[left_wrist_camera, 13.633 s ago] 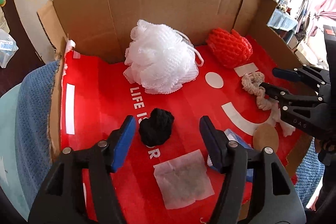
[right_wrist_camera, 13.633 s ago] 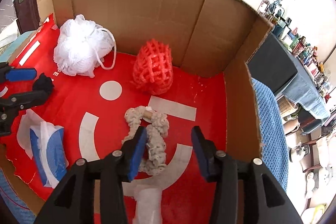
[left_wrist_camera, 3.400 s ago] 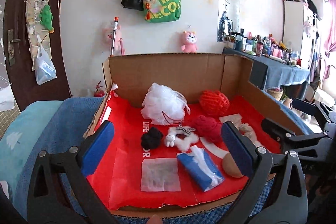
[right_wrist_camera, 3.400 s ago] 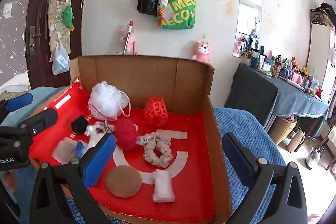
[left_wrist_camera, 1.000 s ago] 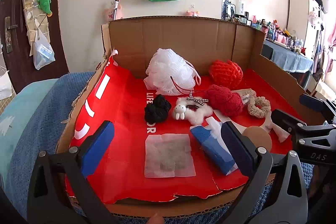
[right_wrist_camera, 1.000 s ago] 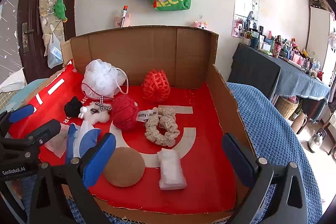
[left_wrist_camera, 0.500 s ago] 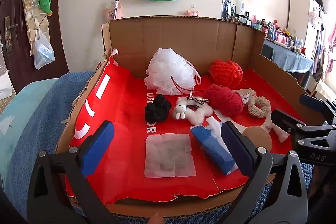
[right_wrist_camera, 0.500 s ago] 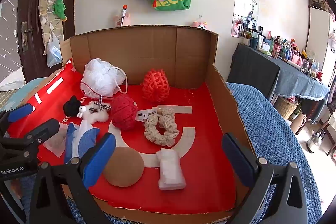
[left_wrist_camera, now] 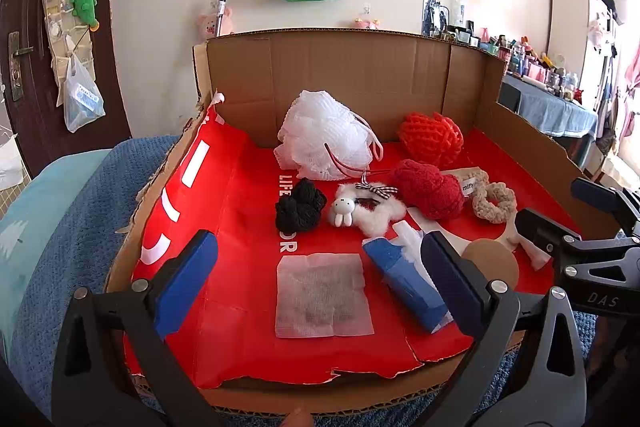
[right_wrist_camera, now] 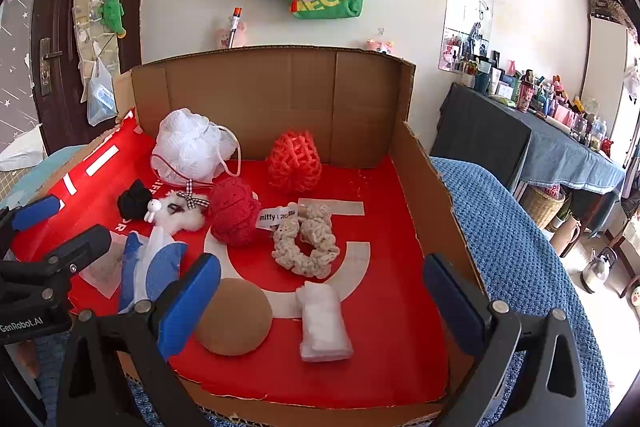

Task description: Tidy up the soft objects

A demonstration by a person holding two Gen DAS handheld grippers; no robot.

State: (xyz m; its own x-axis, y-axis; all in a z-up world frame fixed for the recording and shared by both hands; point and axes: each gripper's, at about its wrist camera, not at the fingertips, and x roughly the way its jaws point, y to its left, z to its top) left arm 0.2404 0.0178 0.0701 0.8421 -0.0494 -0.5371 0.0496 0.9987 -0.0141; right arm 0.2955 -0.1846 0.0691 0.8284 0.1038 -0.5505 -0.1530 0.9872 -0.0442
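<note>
Left wrist, gauze square (left_wrist_camera: 323,295) between open left claw (left_wrist_camera: 318,267)

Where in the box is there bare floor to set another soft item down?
Bare red floor lies along the left wall, beside the black scrunchie, and along the right wall, past the beige scrunchie and white roll. The middle, around the red knit ball, is crowded.

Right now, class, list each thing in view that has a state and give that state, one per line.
Left claw: open, empty.
Right claw: open, empty.
Box: open-topped, front wall folded flat.
Tissue pack: lying flat, tissue sticking out.
Scrunchie: lying flat, tag attached.
White cloth: rolled up.
Loofah: loose, cord trailing.
</note>
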